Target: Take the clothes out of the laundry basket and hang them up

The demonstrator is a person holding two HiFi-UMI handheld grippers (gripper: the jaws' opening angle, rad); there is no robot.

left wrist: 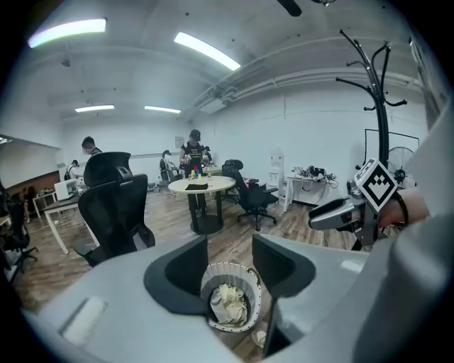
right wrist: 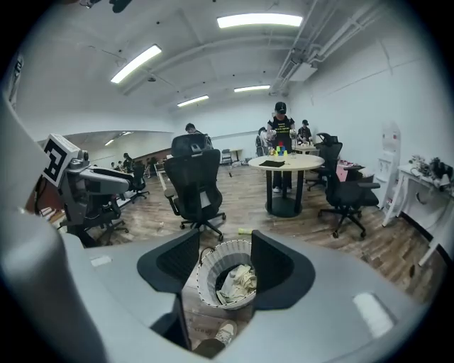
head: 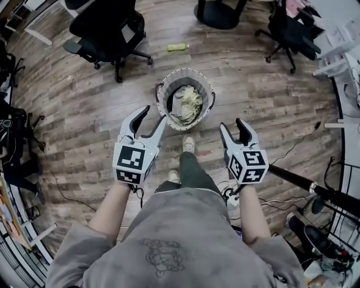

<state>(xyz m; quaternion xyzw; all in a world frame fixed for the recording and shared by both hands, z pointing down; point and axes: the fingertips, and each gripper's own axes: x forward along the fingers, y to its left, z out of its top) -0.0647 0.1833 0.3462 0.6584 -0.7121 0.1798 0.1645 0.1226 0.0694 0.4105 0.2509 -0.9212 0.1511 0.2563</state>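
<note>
Bare wood-plank floor rings the open-topped round grey fabric laundry basket; a black swivel office chair stands well apart.

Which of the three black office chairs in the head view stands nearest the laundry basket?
The upper-left chair, whose wheeled base comes closest to the laundry basket; the top-centre chair and the upper-right chair stand farther off.

I'm reading this as an open-plan office, part lab. Wood-plank floor, black swivel chairs at upper left of the head view. In the right gripper view, a round desk sits centre right, with people standing behind it and strip lights overhead. Exposed ceiling pipes, white desk with gear by the far wall, loose cables on the floor at right.
</note>
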